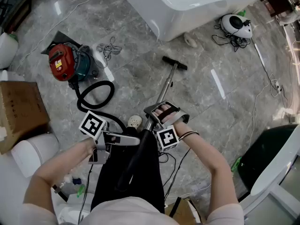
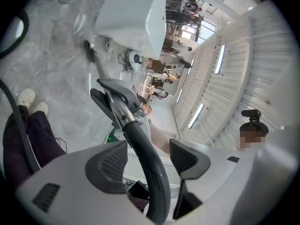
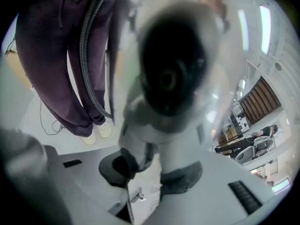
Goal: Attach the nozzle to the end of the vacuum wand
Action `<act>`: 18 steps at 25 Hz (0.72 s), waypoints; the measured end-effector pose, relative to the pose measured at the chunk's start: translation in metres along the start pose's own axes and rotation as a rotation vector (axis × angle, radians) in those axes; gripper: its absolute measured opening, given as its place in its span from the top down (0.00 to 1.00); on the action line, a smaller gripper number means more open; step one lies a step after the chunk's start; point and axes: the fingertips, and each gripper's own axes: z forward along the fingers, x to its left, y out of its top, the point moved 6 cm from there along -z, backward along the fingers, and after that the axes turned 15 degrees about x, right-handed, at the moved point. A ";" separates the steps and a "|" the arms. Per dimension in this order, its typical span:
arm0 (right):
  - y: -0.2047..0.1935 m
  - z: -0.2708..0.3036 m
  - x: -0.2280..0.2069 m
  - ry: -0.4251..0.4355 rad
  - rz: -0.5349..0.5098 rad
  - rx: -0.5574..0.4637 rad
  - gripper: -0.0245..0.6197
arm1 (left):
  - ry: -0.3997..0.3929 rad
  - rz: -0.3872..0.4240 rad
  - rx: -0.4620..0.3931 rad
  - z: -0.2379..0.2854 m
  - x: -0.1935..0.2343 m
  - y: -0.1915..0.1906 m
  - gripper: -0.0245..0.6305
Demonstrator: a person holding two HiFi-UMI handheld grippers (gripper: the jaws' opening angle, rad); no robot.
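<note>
The metal vacuum wand slopes from my hands down to the grey floor, with the black nozzle at its far end. My right gripper is shut on the wand's upper part; in the right gripper view the blurred tube fills the picture and this gripper's pads press on it. My left gripper points level at the black curved handle. The left gripper view has the handle running between the left gripper's open jaws, pads apart from it, with the nozzle far off.
A red canister vacuum stands at the left, its black hose looping to the handle. A white bathtub is ahead, a small white appliance with cables at the right. A cardboard box and a white bucket sit at the left.
</note>
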 end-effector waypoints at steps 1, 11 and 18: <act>-0.003 0.001 -0.002 -0.007 0.009 0.004 0.75 | 0.018 0.034 -0.007 -0.005 -0.003 0.000 0.56; -0.023 0.021 -0.039 -0.023 0.209 0.080 0.75 | 0.251 0.492 -0.296 -0.076 -0.085 -0.002 0.56; -0.024 0.034 -0.078 -0.043 0.431 0.162 0.75 | 0.310 0.739 -0.528 -0.124 -0.159 -0.028 0.79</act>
